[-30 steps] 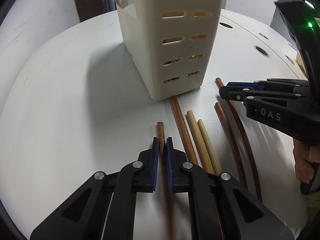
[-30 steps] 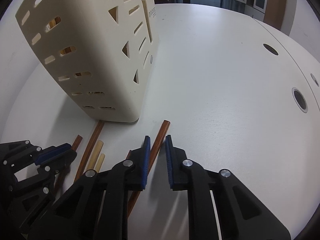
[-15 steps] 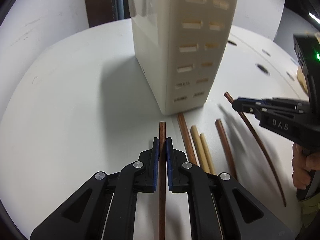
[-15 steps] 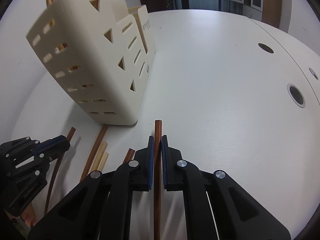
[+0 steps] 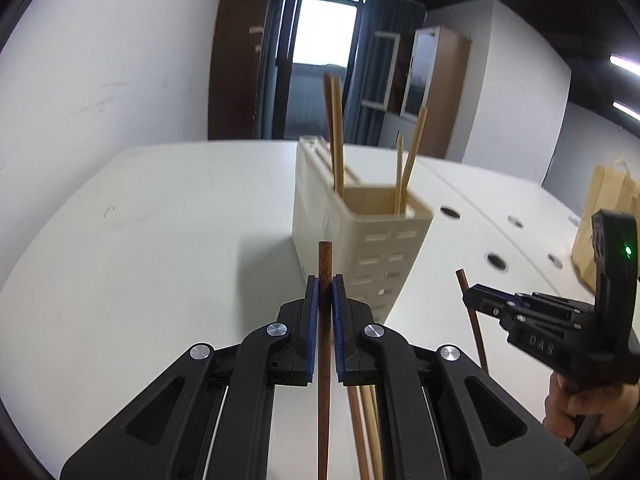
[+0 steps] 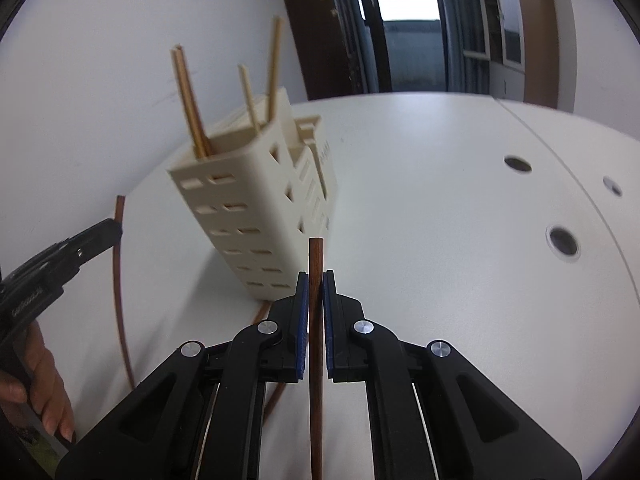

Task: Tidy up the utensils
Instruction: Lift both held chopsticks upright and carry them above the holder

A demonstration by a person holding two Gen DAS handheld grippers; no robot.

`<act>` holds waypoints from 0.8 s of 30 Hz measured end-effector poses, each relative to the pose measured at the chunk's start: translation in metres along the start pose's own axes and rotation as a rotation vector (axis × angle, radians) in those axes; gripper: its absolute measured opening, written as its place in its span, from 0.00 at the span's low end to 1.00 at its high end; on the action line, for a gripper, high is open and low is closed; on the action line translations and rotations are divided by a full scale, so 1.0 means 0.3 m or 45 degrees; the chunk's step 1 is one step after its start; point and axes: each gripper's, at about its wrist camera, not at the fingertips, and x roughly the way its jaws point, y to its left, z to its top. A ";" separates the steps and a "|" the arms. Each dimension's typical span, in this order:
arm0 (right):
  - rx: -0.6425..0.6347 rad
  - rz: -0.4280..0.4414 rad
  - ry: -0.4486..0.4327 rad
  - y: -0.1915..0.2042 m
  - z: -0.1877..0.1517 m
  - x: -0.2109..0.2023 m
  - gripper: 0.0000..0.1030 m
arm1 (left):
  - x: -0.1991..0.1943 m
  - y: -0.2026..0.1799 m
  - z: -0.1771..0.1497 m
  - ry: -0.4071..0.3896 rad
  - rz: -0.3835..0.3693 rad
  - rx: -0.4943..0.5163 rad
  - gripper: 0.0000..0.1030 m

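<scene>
Left gripper (image 5: 324,280) clamped on dark chopstick (image 5: 324,264). Right gripper (image 6: 315,276) clamped on second dark chopstick (image 6: 315,256). Cream holder (image 5: 360,232) just beyond, pale chopsticks (image 5: 338,140) inside.

1. You have two grippers: the left gripper (image 5: 325,280) and the right gripper (image 6: 316,276), each clamped on one dark brown chopstick, the left one's (image 5: 324,264) and the right one's (image 6: 315,256).
2. You can count one cream utensil holder (image 5: 360,232) on one white table (image 5: 160,240).
3. Four light bamboo chopsticks (image 5: 338,136) stand in the holder.
4. Below the left gripper you can make out one more dark brown stick (image 5: 357,432) and at least two pale sticks (image 5: 372,432); the fingers hide part of them, so the count is uncertain.
5. One brown paper bag (image 5: 608,216) stands at the right.
</scene>
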 end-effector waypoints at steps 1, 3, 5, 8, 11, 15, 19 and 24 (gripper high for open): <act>-0.024 -0.003 -0.027 0.011 0.004 -0.016 0.07 | -0.010 -0.002 0.008 -0.002 -0.012 0.019 0.06; -0.077 -0.016 -0.073 0.039 0.008 -0.043 0.08 | -0.031 -0.008 0.023 -0.037 -0.002 0.033 0.06; -0.100 -0.007 -0.097 0.060 0.005 -0.064 0.07 | -0.047 -0.010 0.028 -0.051 -0.002 0.041 0.06; -0.097 0.006 -0.126 0.062 0.009 -0.086 0.07 | -0.079 -0.021 0.042 -0.085 -0.008 0.045 0.06; -0.098 0.021 -0.174 0.051 0.031 -0.110 0.07 | -0.108 -0.034 0.067 -0.119 -0.008 0.056 0.06; -0.101 0.035 -0.234 0.061 0.062 -0.159 0.07 | -0.144 -0.048 0.100 -0.168 -0.012 0.068 0.06; -0.114 0.043 -0.264 0.075 0.083 -0.183 0.07 | -0.155 -0.071 0.127 -0.201 -0.019 0.087 0.06; -0.126 0.052 -0.277 0.089 0.085 -0.196 0.07 | -0.154 -0.076 0.138 -0.212 -0.027 0.088 0.06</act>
